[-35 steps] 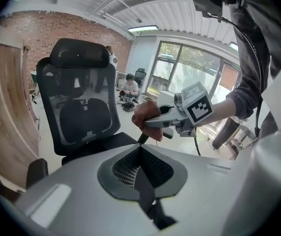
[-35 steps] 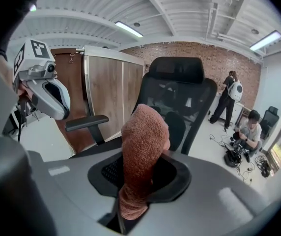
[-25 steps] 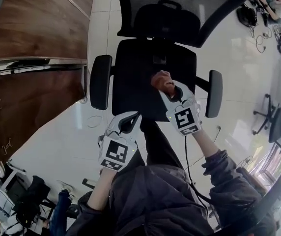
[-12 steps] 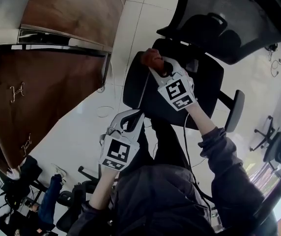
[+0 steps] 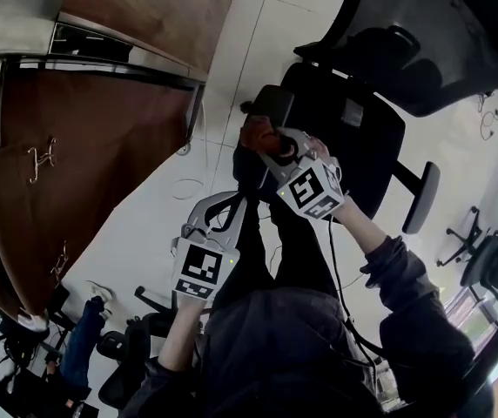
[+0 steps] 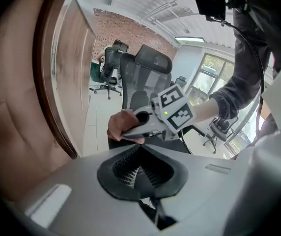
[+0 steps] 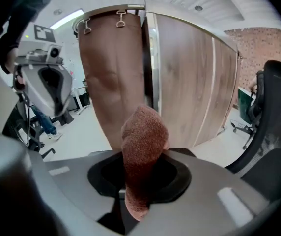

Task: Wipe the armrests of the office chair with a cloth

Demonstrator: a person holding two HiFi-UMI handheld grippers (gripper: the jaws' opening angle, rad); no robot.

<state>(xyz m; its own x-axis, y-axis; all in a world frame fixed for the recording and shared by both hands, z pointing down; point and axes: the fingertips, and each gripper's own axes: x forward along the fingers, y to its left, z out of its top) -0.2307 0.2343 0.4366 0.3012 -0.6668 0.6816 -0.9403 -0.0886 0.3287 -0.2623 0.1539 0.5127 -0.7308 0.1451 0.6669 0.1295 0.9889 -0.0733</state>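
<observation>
The black office chair (image 5: pixel 353 138) stands at the upper right of the head view. Its left armrest (image 5: pixel 272 104) is just beyond my right gripper (image 5: pixel 262 144), and its right armrest (image 5: pixel 421 198) sticks out at the far side. My right gripper is shut on a reddish-brown cloth (image 5: pixel 254 134), which rests against the near part of the left armrest. In the right gripper view the cloth (image 7: pixel 141 141) stands up out of the jaws. My left gripper (image 5: pixel 236 203) hangs lower left of the right one, shut with nothing in it (image 6: pixel 134 170).
A tall wooden cabinet (image 5: pixel 101 120) with a metal edge stands close on the left, a strip of white floor (image 5: pixel 158 225) between it and the chair. Other office chairs (image 5: pixel 484 251) stand at the right and lower left (image 5: pixel 131 355).
My right gripper carried the cloth from over the seat across to the left armrest. The head view swung left toward the cabinet. The left gripper barely moved.
</observation>
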